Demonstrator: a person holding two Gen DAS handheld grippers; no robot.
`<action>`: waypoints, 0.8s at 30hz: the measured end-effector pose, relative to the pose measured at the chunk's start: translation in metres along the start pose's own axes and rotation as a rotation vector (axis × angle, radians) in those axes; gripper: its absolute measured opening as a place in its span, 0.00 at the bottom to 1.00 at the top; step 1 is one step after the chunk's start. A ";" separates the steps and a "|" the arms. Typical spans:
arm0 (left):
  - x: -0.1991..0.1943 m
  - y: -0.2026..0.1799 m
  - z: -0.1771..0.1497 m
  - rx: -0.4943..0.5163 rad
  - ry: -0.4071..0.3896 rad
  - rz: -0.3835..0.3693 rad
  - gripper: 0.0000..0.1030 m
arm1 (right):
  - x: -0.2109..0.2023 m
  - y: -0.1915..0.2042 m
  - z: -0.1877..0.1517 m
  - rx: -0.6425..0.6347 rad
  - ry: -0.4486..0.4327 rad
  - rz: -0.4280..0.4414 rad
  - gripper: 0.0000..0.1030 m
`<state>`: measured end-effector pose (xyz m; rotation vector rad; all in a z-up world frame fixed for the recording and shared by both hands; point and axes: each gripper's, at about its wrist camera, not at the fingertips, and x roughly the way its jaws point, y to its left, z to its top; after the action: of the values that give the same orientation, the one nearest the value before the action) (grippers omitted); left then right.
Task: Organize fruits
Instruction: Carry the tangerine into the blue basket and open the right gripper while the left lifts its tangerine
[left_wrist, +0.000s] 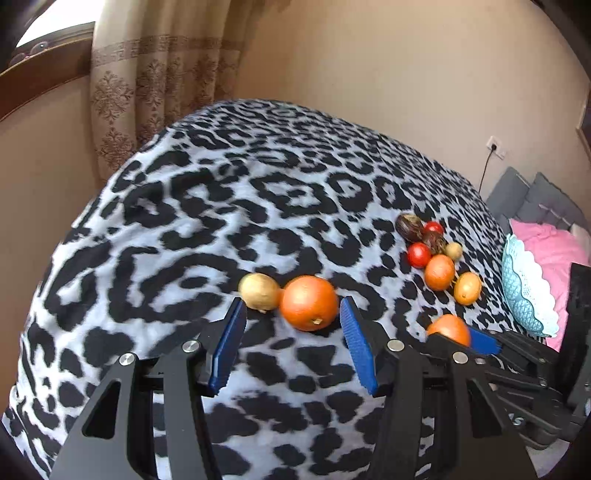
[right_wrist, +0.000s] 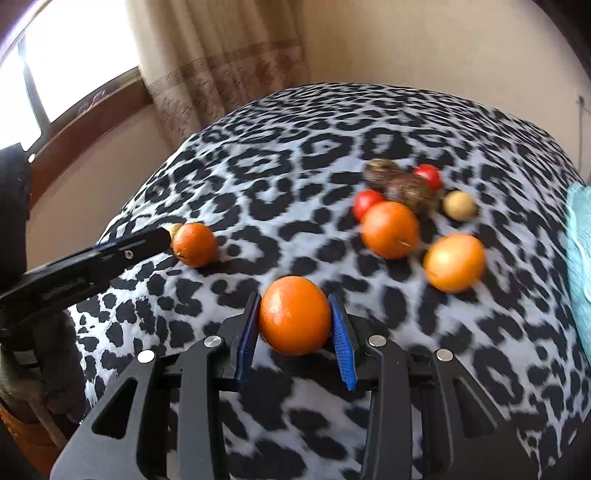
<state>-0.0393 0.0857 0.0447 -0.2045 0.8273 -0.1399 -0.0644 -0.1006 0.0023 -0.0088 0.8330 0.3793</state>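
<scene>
The right tool (right_wrist: 294, 318) is clamped on an orange (right_wrist: 294, 315), its blue pads pressing both flanks of the fruit just above the leopard-print bed (right_wrist: 258, 155). The grip sits near the fingertips, so the round, smooth orange could squirt forward if the squeeze tightens or the hand swings fast. The left tool (left_wrist: 293, 314) stands spread and empty, its pads either side of a second orange (left_wrist: 308, 302) without touching it; a yellowish fruit (left_wrist: 259, 291) lies against that orange's left side, and a closing finger may nudge it and send it rolling over the soft cover. Toward the bed's right edge sits the cluster of remaining fruit: two more oranges (right_wrist: 390, 229), two red tomatoes (right_wrist: 366, 201) and brown fruits (right_wrist: 410, 190); a teal scalloped bowl (left_wrist: 526, 288) waits by a pink pillow (left_wrist: 550, 251). The two tools work close together and could knock each other.
</scene>
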 end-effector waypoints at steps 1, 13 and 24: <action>0.002 -0.002 0.000 -0.001 0.008 0.000 0.52 | -0.005 -0.005 -0.002 0.014 -0.007 -0.002 0.37; 0.032 -0.022 0.003 -0.011 0.046 0.073 0.46 | -0.051 -0.053 -0.015 0.116 -0.096 -0.004 0.37; 0.055 -0.025 0.009 -0.021 0.059 0.168 0.40 | -0.082 -0.090 -0.022 0.186 -0.174 -0.027 0.37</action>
<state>0.0035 0.0515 0.0172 -0.1504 0.9008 0.0212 -0.1005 -0.2150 0.0337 0.1831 0.6927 0.2715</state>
